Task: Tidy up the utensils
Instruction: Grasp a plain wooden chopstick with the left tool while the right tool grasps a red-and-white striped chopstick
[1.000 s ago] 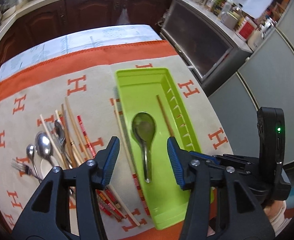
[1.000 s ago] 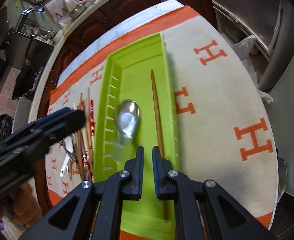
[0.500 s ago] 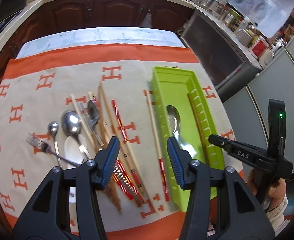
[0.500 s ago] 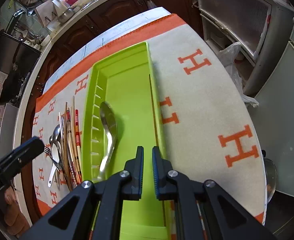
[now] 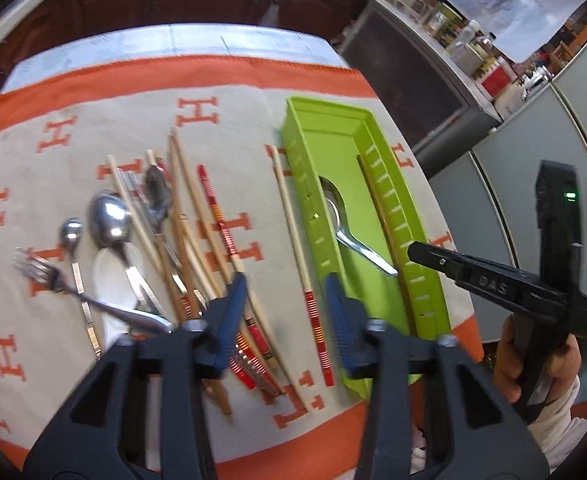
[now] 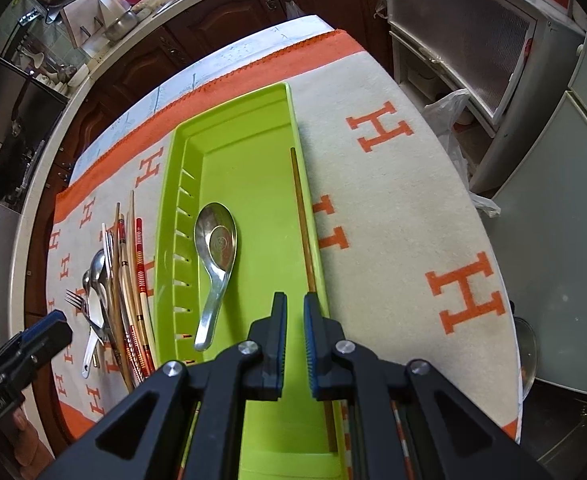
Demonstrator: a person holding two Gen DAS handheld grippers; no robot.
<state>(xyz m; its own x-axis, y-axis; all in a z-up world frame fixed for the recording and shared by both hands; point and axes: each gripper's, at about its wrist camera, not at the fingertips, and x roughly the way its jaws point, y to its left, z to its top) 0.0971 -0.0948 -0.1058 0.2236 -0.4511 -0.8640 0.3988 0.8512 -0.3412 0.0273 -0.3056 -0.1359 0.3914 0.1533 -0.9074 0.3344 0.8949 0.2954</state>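
Now the left gripper (image 5: 285,312), empty jaws just narrowing, straddles a chopstick (image 5: 299,264) beside the tray (image 5: 321,120); the right gripper (image 6: 295,336) hangs nearly pressed together, empty.

One tray (image 6: 181,184); two hand-held grippers (image 5: 285,308) (image 6: 295,332); one fork (image 5: 45,274) (chopsticks uncountable).

My left gripper (image 5: 283,312) hangs at lower centre, its jaws just narrowed around a red-banded chopstick (image 5: 299,268) without pressing it. Right of it lies the green tray (image 5: 425,272) holding a spoon (image 5: 349,232); loose cutlery (image 5: 109,232) lies at left.
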